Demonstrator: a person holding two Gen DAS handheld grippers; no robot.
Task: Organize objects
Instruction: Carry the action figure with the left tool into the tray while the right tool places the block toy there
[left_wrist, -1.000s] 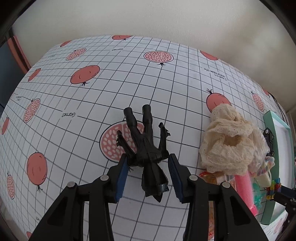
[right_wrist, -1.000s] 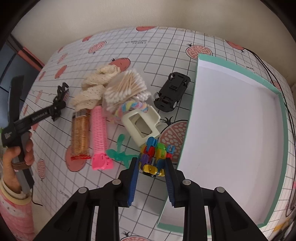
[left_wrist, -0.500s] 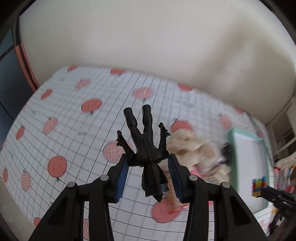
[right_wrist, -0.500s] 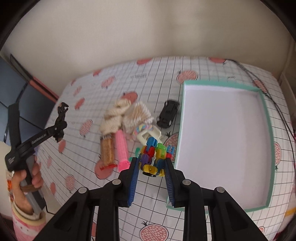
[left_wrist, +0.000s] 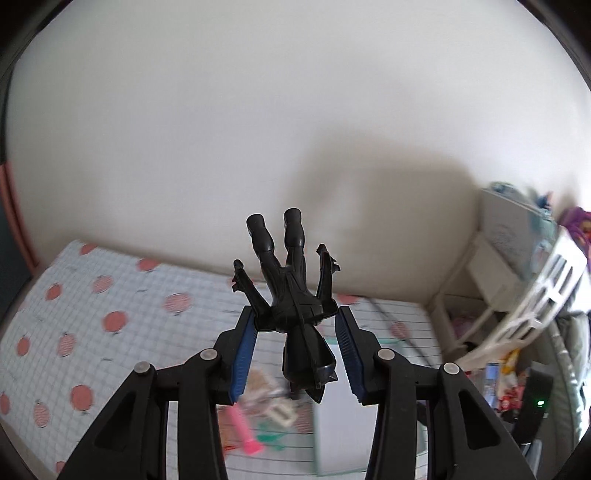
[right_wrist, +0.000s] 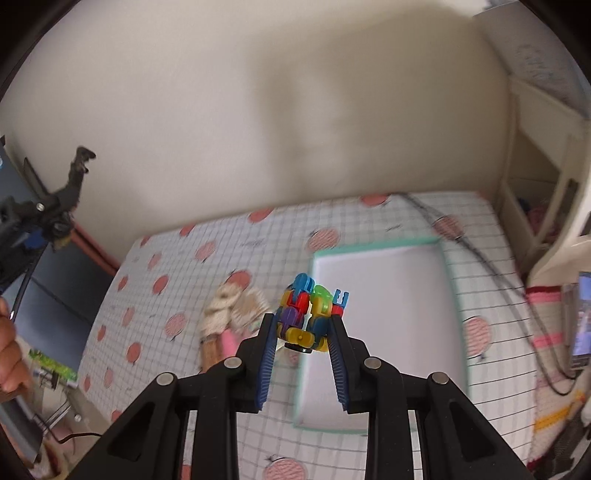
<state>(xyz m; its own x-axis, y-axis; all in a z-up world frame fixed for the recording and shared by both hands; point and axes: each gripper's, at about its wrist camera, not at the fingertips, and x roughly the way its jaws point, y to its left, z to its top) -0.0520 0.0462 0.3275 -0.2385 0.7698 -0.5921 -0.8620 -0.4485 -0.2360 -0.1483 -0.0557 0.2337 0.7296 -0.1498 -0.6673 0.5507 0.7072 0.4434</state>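
My left gripper (left_wrist: 295, 325) is shut on a black action figure (left_wrist: 291, 291), held head-down with its legs pointing away, high above the table. My right gripper (right_wrist: 303, 325) is shut on a cluster of colourful plastic links (right_wrist: 310, 310), high above the near left edge of the white tray with a teal rim (right_wrist: 373, 246). The left gripper with the figure also shows at the far left of the right wrist view (right_wrist: 70, 184). A pile of objects lies left of the tray: a cream lace scrunchie (right_wrist: 221, 306) and a pink stick (left_wrist: 243, 432).
The table has a white grid cloth with red pomegranate prints (right_wrist: 177, 325). A black cable (right_wrist: 472, 243) runs past the tray's far right corner. A white shelf unit (left_wrist: 517, 273) stands at the right. The wall is behind the table.
Both grippers have risen far above the table with their objects still held. The table and tray now look small and distant. The views are motion-blurred.
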